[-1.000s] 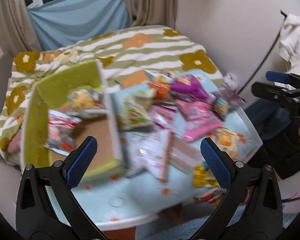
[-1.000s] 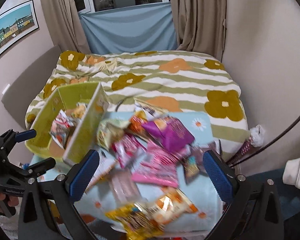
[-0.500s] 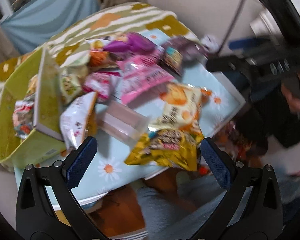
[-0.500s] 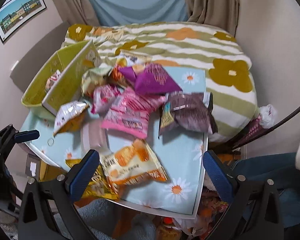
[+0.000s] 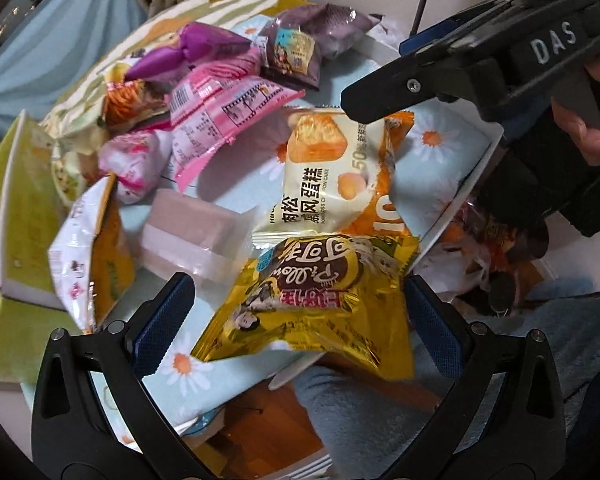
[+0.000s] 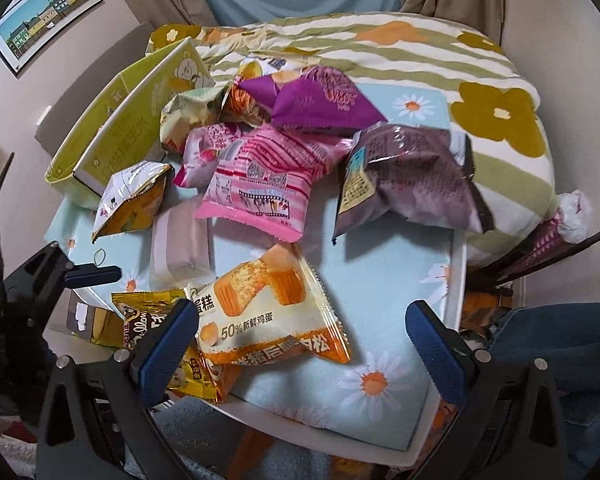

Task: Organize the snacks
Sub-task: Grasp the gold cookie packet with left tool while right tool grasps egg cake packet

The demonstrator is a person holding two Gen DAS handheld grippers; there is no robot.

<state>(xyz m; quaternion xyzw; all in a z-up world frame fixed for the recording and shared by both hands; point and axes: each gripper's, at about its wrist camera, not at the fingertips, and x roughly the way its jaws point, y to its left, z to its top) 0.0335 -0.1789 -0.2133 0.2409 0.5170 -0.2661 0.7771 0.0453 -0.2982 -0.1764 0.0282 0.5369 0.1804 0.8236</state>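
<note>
While a second ago both cameras looked across the whole table from farther back, I now have both grippers brought down low at its near edge, over the two nearest packets. That tells me I am going for a pick from the loose pile, not a drop at the box.

My left gripper (image 5: 300,312) has its jaws spread wide with nothing between the pads, and the yellow foil snack bag (image 5: 316,304) sits right between them, close in front. My right gripper (image 6: 304,336) is likewise spread and empty, with the orange-and-white chiffon cake packet (image 6: 272,312) just ahead, nearer its left finger.

The green cardboard box (image 6: 112,120) stands at the far left of the table, tilted, well apart from both packets. The rest of the snacks, the pink packet (image 6: 260,184), the purple bag (image 6: 320,100) and the dark brown bag (image 6: 404,184), lie heaped between.

Edges matter here. The yellow bag overhangs the white rim of the table (image 5: 460,200), so a push could send it to the floor. Open cloth lies to the right of the cake packet, which gives my right side room. The two grippers are close together, and I judge their paths to the box may cross.
</note>
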